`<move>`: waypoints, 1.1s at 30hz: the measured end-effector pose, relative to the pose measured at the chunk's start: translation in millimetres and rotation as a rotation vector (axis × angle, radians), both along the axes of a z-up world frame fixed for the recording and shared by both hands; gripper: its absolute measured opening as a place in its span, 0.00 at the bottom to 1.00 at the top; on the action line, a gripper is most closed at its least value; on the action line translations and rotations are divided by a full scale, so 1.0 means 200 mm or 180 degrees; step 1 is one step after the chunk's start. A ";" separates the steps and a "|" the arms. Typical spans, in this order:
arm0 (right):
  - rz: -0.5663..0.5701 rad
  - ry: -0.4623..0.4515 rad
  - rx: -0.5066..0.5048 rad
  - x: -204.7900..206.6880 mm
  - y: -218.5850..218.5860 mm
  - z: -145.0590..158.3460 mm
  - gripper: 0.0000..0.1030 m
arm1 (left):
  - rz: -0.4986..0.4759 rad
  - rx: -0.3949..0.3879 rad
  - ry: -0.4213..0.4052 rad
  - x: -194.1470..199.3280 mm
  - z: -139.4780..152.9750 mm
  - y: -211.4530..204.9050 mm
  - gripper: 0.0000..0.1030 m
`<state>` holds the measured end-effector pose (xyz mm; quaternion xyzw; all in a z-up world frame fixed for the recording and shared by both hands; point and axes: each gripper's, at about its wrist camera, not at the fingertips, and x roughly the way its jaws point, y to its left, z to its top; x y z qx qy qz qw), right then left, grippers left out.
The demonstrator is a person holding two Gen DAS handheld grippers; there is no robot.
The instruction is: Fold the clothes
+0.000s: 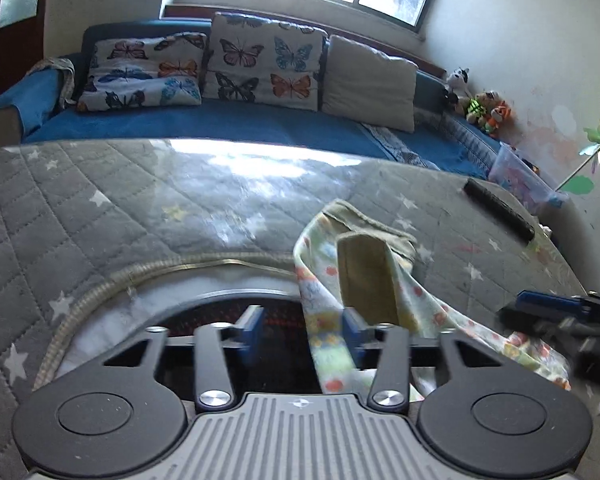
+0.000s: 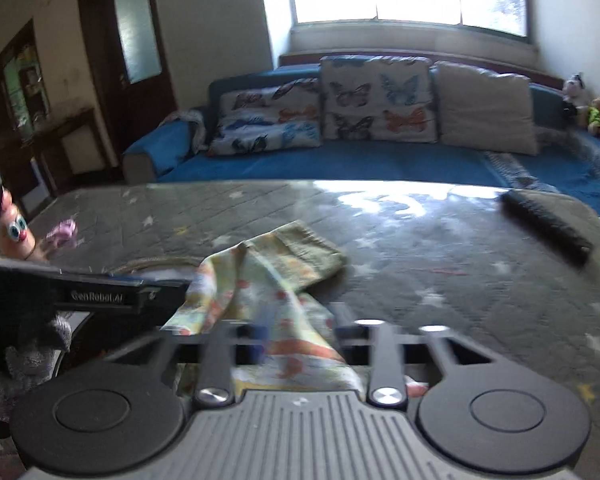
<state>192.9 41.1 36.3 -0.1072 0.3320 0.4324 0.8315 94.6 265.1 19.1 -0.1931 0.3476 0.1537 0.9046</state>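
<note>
Left wrist view: both jaws stand partly open, printed garment (image 1: pixel 320 320) draped between, grip unclear.

I see a grey star-quilted table (image 2: pixel 440 280). On it: patterned garment (image 2: pixel 268 280) near centre, dark remote (image 2: pixel 546 222) far right, small pink thing (image 2: pixel 63 233) far left.

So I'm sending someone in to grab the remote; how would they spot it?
Start at the grey quilted star-print table cover in front of the blue sofa. Near its far right edge lies a long, slim black remote control, set at a slant. It is the only dark, hard bar there; the pale printed garment nearby is soft and crumpled.
</note>
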 end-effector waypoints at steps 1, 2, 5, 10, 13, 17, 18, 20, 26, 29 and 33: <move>0.0028 0.0027 -0.0019 0.01 0.03 -0.02 0.50 | 0.0000 -0.0015 0.0002 0.01 0.00 0.01 0.48; 0.0055 0.0053 -0.0039 0.02 0.07 -0.04 0.50 | -0.0001 -0.0031 0.0004 0.02 -0.01 0.02 0.48; 0.0137 0.0133 -0.0095 0.06 0.17 -0.11 0.52 | 0.0018 -0.0073 0.0043 0.06 -0.03 0.05 0.51; 0.0203 0.0207 -0.0206 0.11 0.26 -0.19 0.51 | 0.0012 -0.0132 0.0075 0.13 -0.08 0.08 0.53; 0.0174 0.0233 -0.0230 0.11 0.24 -0.21 0.19 | -0.0027 -0.0117 0.0100 0.16 -0.10 0.06 0.53; 0.0043 0.0218 -0.0109 0.09 0.15 -0.17 0.03 | -0.0114 -0.0123 0.0099 0.20 -0.12 0.03 0.34; 0.0008 0.0202 -0.0078 0.09 0.12 -0.15 0.03 | -0.0125 -0.0150 0.0109 0.20 -0.13 0.03 0.22; -0.0066 0.0133 -0.0003 0.07 0.04 -0.10 0.03 | -0.0131 -0.0142 0.0110 0.20 -0.14 0.02 0.13; -0.0384 -0.0101 0.0221 0.03 -0.23 0.06 0.03 | 0.0007 0.0006 0.0002 0.10 -0.10 0.00 0.04; -0.0541 -0.0216 0.0278 -0.01 -0.37 0.12 0.03 | 0.0175 0.0043 -0.0102 -0.02 -0.05 0.04 0.03; -0.0821 -0.0245 0.0470 -0.10 -0.61 0.18 0.03 | 0.0490 0.0018 -0.0312 -0.27 0.04 0.08 0.03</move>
